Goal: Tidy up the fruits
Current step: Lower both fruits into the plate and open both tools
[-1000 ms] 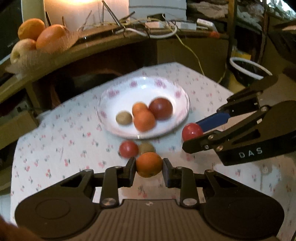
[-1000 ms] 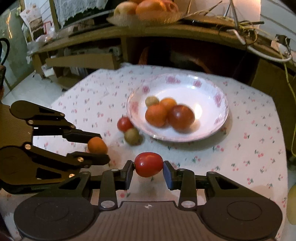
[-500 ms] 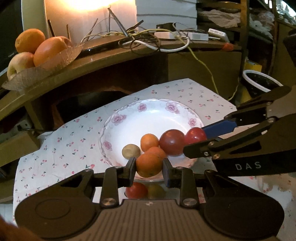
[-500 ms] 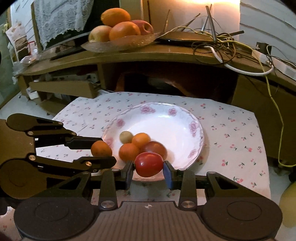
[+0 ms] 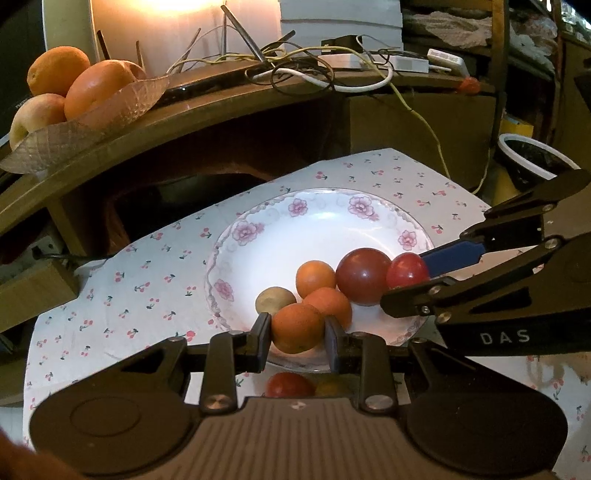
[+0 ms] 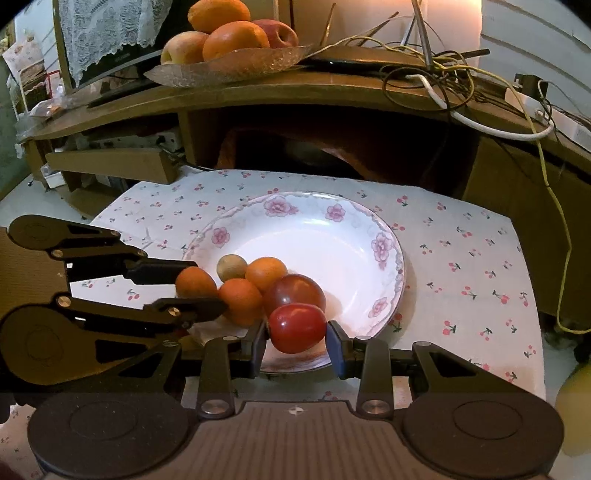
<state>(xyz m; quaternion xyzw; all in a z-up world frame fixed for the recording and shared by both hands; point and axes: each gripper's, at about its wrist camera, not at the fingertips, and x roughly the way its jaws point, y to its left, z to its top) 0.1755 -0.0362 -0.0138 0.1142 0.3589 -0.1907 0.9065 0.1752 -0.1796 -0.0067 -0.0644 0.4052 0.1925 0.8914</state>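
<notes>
My left gripper (image 5: 297,332) is shut on a small orange fruit (image 5: 295,326) at the near rim of the white flowered plate (image 5: 317,218). My right gripper (image 6: 297,332) is shut on a small red fruit (image 6: 295,326) over the plate's near rim (image 6: 384,236); it also shows in the left wrist view (image 5: 406,271). In the plate lie two orange fruits (image 5: 314,277), a dark red fruit (image 5: 364,275) and a small tan fruit (image 5: 273,300). A red fruit (image 5: 288,384) and a yellowish one (image 5: 330,387) lie on the cloth below my left gripper.
The plate stands on a cherry-print cloth (image 6: 461,251). Behind it is a wooden shelf (image 5: 221,107) with a glass dish of large oranges and apples (image 6: 229,33) and tangled cables (image 6: 443,66). A white-rimmed bin (image 5: 535,158) stands at the right.
Both grippers have moved forward and lowered over the plate's near edge, each still holding its fruit. The two loose fruits on the cloth now lie below my left gripper.
</notes>
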